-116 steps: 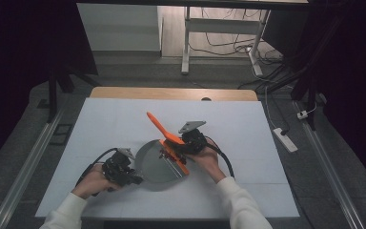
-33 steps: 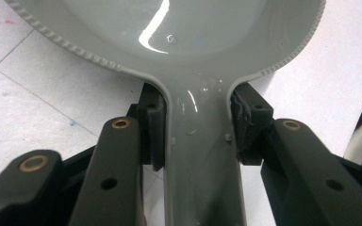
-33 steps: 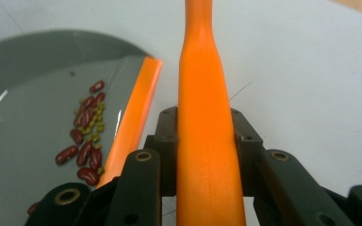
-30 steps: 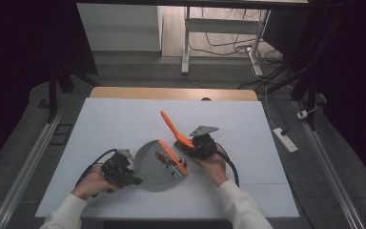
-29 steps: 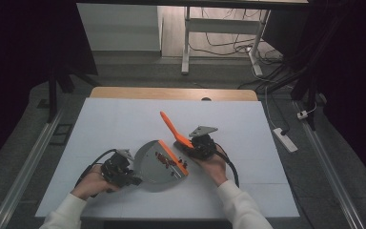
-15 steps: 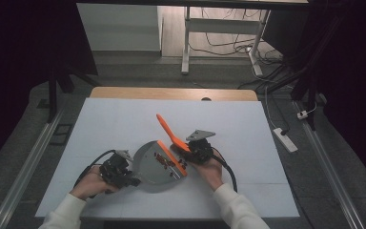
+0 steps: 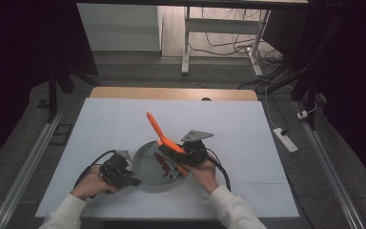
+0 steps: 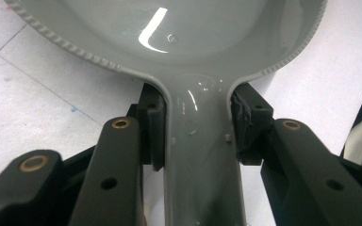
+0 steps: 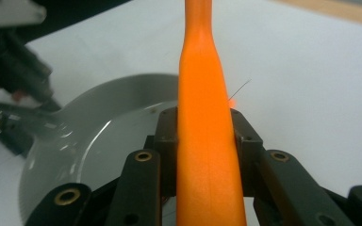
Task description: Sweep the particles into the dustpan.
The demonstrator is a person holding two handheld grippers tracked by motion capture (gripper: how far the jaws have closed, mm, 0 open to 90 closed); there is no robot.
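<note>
Grey pan [image 7: 150, 167] sits on the white table [image 7: 100, 124], its handle [image 8: 200, 155] squeezed tight by the left gripper [image 7: 116, 171]. The right gripper [image 7: 190, 155] clamps an orange spatula [image 7: 158, 131] over the pan. Small red bits [image 7: 162, 164] lie inside, too tiny to tell. The spatula's lower end is hidden.

White sleeves [image 7: 66, 210], black brass-riveted claws [image 8: 195, 141].

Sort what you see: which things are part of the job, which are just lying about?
In use: grey pan, orange spatula, left gripper, right gripper, red bits in the pan.
Lying about: power strip, floor cables.
</note>
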